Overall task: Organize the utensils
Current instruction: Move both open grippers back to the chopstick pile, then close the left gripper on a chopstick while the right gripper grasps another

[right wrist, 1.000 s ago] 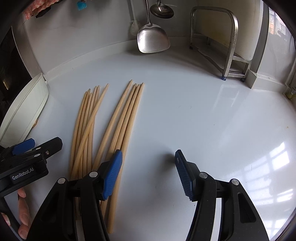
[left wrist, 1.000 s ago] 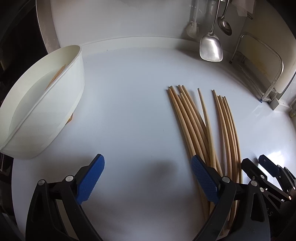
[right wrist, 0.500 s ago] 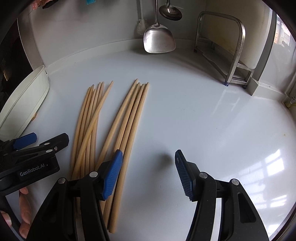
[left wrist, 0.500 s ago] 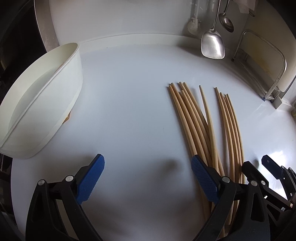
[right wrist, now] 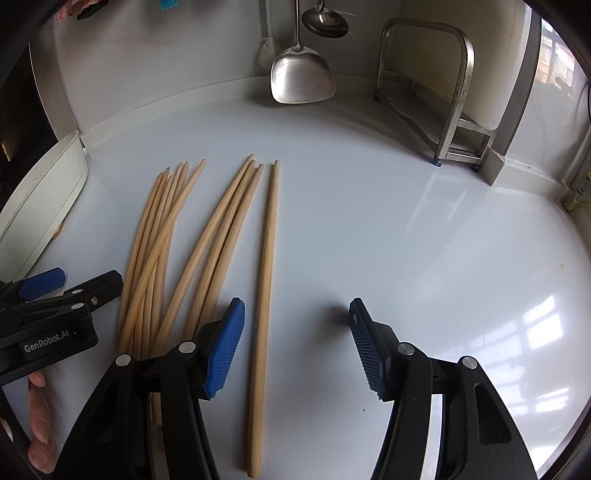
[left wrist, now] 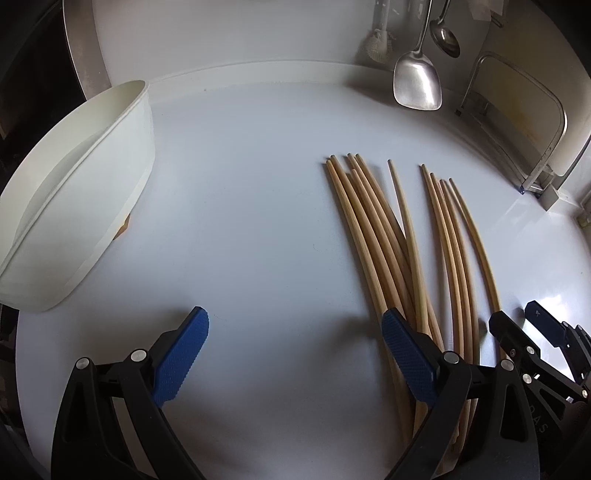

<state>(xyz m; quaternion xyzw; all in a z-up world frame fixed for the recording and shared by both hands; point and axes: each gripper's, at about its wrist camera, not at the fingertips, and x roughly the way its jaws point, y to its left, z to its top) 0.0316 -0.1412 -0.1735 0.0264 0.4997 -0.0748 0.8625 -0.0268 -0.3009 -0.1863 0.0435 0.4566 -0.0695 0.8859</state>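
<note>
At the worktop's left edge sits a white oval plastic tub (left wrist: 79, 192), well apart from everything else. Next comes the left gripper (left wrist: 295, 350), its blue-padded fingers spread wide over bare white worktop (left wrist: 240, 184), pinching nothing. Beside it lie the long pale wooden chopsticks (right wrist: 166, 240) in a loose fan, tips toward the back wall, one stick (right wrist: 264, 314) apart on the right. The right gripper (right wrist: 297, 347) hangs over that stick, fingers spread, not touching it. At the back edge hang a steel spatula (right wrist: 301, 79) and ladle (right wrist: 325, 22); a metal rack (right wrist: 439, 92) fills the back right corner.
</note>
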